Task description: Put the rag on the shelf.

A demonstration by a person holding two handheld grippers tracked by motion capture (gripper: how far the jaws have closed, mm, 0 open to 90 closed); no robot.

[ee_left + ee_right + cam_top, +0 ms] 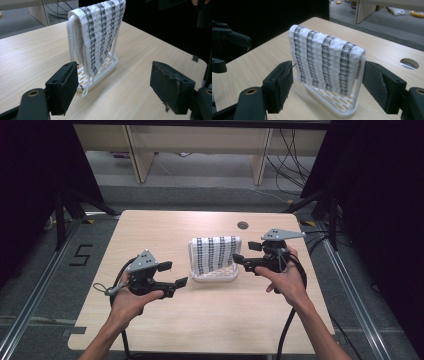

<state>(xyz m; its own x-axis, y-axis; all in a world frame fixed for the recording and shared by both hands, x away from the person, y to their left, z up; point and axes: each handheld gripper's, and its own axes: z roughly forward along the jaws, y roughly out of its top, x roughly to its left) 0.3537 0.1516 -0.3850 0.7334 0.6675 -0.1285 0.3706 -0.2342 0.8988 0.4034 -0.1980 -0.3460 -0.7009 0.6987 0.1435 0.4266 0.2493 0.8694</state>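
**Cloth draped on white rack, grippers flanking**

Striped cloth (215, 254) hung over the white rack (215, 276), near the middle of the table (200, 320), short of the round hole (243, 225). Left gripper (175, 275) just left of the rack, jaws apart, nothing between the pads (65, 86). Right gripper (241, 259) close to the rack's right edge, jaws spread wide, not pressing on the cloth.

waffle-textured cloth towel (324, 60) on glossy white plastic rack (342, 105), matt light wood table (210, 315).
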